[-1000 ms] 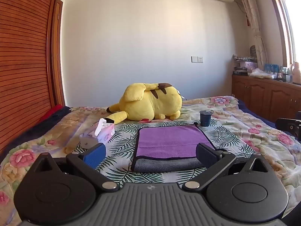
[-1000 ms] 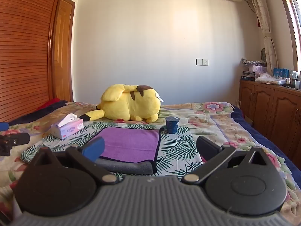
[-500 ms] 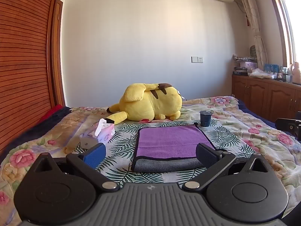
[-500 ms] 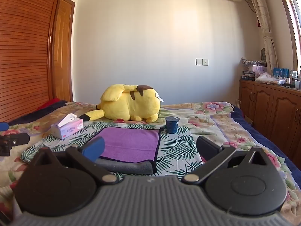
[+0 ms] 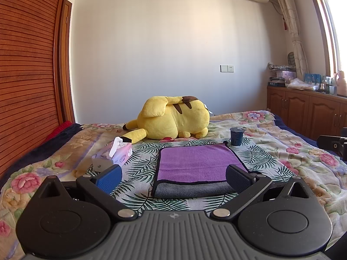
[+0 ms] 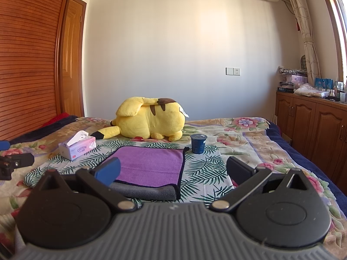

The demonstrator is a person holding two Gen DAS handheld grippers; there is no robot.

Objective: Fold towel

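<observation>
A purple towel with a dark border lies folded on the leaf-print cloth on the bed, its grey underside showing along the near fold. It also shows in the right wrist view. My left gripper is open and empty, held above the bed just short of the towel's near edge. My right gripper is open and empty, to the right of the towel's near right corner. Part of the right gripper shows at the left wrist view's right edge, and part of the left gripper at the right wrist view's left edge.
A yellow plush toy lies beyond the towel. A dark blue cup stands at the towel's far right corner. A pink tissue box sits to the left. Wooden cabinets line the right wall, a slatted wardrobe the left.
</observation>
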